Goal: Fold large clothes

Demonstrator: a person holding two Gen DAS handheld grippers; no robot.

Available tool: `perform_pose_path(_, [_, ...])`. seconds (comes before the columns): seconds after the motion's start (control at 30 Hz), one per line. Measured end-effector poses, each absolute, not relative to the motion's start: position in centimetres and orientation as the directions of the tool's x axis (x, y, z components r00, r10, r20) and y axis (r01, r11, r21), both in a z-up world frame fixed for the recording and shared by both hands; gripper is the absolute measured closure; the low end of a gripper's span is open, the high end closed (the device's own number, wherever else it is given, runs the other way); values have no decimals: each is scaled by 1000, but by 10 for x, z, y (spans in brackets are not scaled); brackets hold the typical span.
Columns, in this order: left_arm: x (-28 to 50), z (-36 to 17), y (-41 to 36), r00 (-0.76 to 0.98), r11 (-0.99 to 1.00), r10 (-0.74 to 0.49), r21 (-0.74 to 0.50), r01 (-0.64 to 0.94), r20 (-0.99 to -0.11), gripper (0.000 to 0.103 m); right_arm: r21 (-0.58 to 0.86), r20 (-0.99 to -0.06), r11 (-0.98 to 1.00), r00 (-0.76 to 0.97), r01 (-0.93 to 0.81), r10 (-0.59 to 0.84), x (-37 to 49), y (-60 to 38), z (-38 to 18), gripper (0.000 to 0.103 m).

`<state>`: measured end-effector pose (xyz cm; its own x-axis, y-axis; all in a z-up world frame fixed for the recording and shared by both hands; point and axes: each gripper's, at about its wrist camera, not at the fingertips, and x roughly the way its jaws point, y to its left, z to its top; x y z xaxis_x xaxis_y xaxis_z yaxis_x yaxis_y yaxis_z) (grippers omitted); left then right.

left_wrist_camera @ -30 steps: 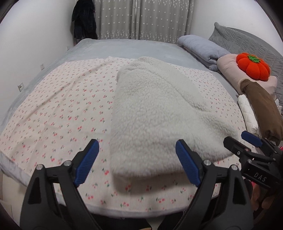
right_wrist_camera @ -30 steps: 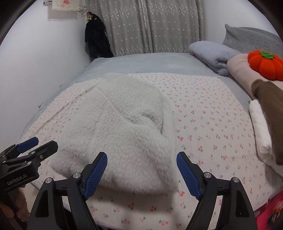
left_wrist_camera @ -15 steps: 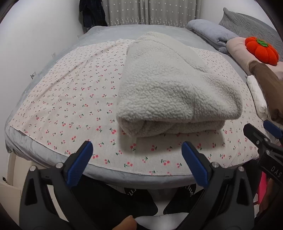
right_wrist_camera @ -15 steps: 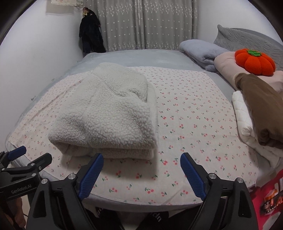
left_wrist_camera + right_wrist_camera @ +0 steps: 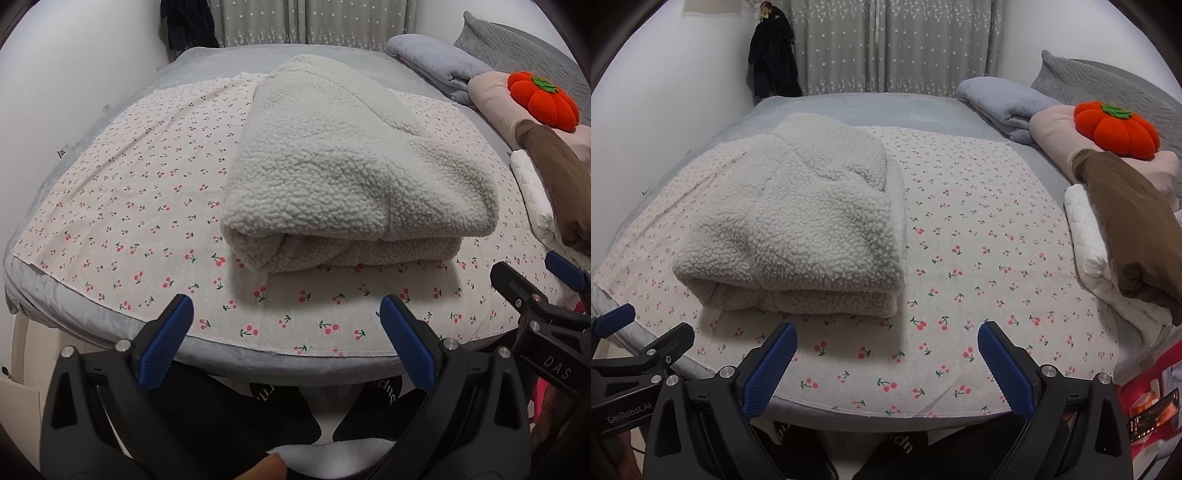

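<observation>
Both tongs, left (image 5: 286,345) and right (image 5: 886,363), gape empty before the folded cream fleece garment (image 5: 351,173), whose springy bulk may unroll.

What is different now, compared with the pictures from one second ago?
Both grippers pulled back from the fleece garment toward the foot of the bed. The left gripper and right gripper, which sat over the garment's near edge, now hang beyond the cherry-print sheet, jaws open and empty. The garment stays folded in place; the pumpkin cushion is unchanged.
</observation>
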<state>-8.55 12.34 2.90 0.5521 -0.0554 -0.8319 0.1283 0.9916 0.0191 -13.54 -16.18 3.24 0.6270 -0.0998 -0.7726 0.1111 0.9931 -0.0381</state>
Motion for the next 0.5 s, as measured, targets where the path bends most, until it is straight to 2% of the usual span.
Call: perform_pose_path(0.5, [-80,22,120,528,991,-70,3,137,-846,2,-27,-788,994,610,101,-84,-130,-159,29,3])
